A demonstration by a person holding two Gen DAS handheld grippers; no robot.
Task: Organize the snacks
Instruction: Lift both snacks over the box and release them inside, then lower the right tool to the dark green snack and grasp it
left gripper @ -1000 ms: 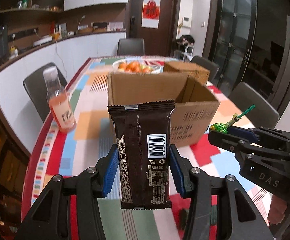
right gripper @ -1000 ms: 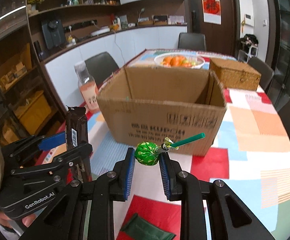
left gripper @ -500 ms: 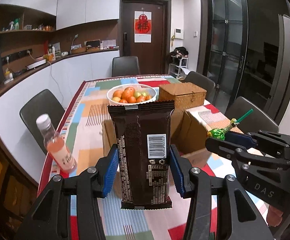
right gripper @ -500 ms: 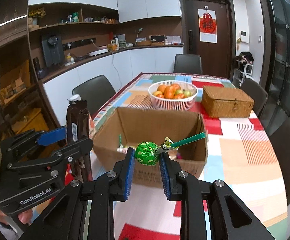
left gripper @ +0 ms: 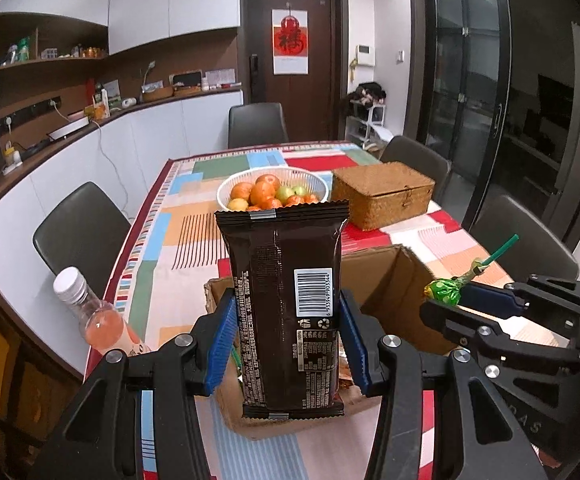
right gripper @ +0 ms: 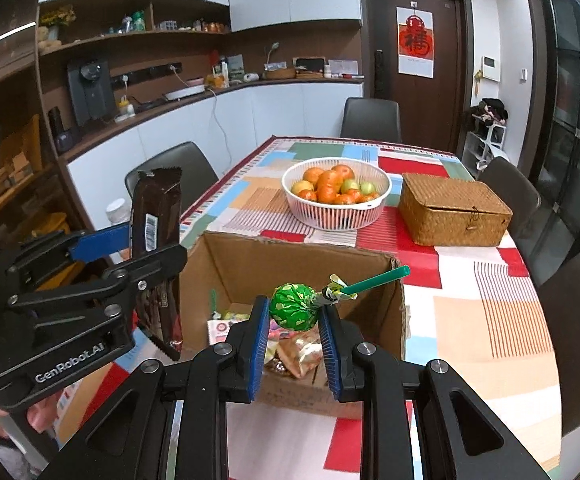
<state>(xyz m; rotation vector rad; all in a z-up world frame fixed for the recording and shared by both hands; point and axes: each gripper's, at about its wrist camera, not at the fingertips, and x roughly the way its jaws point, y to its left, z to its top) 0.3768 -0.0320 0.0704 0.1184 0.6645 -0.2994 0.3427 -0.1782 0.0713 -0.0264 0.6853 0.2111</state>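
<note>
The brown snack packet (left gripper: 286, 312) was glossy plastic film with crimped ends. The lollipop (right gripper: 295, 307) wore shiny green foil on a smooth plastic stick. The box (right gripper: 302, 258) was matt corrugated cardboard. Ribbed blue pads (right gripper: 259, 346) lined black matt plastic fingers. The basket (right gripper: 452, 210) looked woven wicker; the tablecloth (right gripper: 486, 320) looked smooth.

Brown snack pack (left gripper: 286, 304): glossy dark wrapper, barcode side facing the camera, upright, clamped at mid-height, hanging over the near-left part of the box. Green lollipop (right gripper: 295, 307): foil-wrapped head pinched, green stick angled up to the right, over the box. Cardboard box (right gripper: 394, 304): open-topped, near end of the table, several wrapped snacks on its floor.
</note>
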